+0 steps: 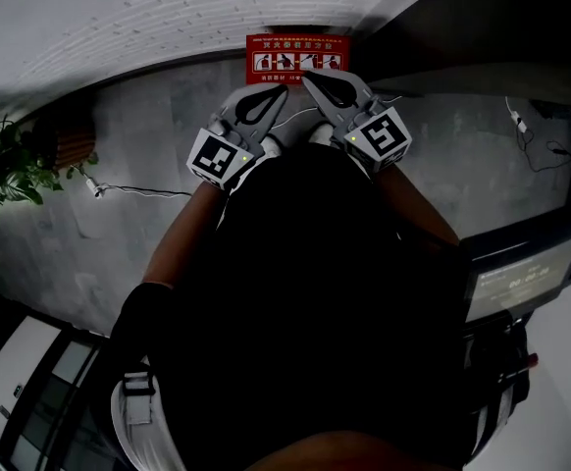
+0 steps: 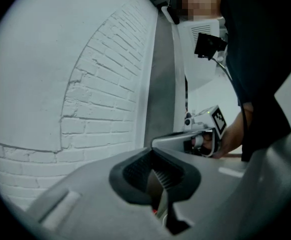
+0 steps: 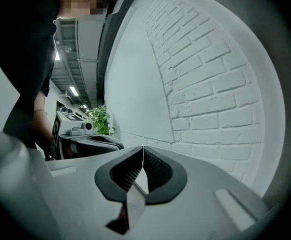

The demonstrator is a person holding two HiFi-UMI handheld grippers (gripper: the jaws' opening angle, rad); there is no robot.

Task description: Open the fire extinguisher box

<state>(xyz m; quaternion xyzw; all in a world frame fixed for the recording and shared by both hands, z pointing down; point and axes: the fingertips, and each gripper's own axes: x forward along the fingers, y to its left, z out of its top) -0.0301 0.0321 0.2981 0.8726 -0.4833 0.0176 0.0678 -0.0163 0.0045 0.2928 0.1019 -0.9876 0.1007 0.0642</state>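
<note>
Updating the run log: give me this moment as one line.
left gripper: jaws shut, empty | right gripper: jaws shut, empty | red fire extinguisher box: untouched, ahead, against white brick wall

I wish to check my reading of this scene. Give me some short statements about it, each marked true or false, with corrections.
1. The left gripper and the right gripper both have their jaws together and empty. True.
2. The red fire extinguisher box stands at the foot of the white brick wall. True.
3. A green plant shows at the right edge of the head view. False: the plant is at its left edge.
4. The right gripper grips the box's door. False: nothing is between its jaws.
</note>
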